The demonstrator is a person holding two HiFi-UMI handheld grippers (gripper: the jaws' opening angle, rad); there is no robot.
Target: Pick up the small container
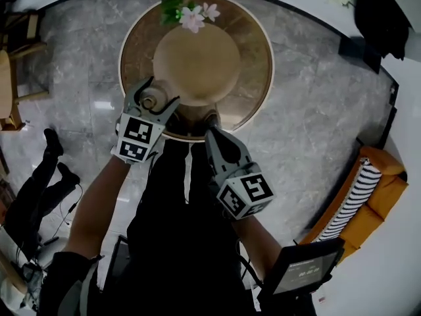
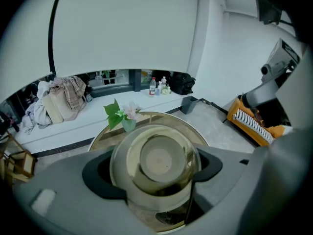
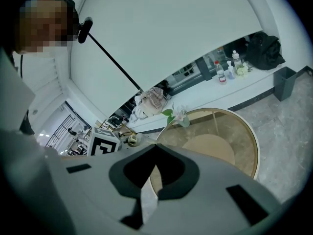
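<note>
The small container (image 2: 157, 163) is a clear glass jar with a round lid, gripped at its sides between the jaws of my left gripper (image 2: 156, 173). In the head view the jar (image 1: 150, 101) sits in the left gripper (image 1: 153, 103) over the near left rim of the round glass table (image 1: 260, 84). My right gripper (image 1: 212, 120) hovers at the table's near edge, shut with nothing in it. The right gripper view shows its own jaws (image 3: 155, 148) closed tip to tip, with the jar (image 3: 131, 140) off to the left.
A small vase of pink flowers (image 1: 191, 16) stands at the table's far edge. An orange sofa with a striped cushion (image 1: 366, 197) is at the right. A screen (image 1: 306, 271) is near my right hip. A wooden chair (image 1: 13, 78) stands left. A window ledge holds bottles (image 2: 156, 86) and clothes (image 2: 61, 96).
</note>
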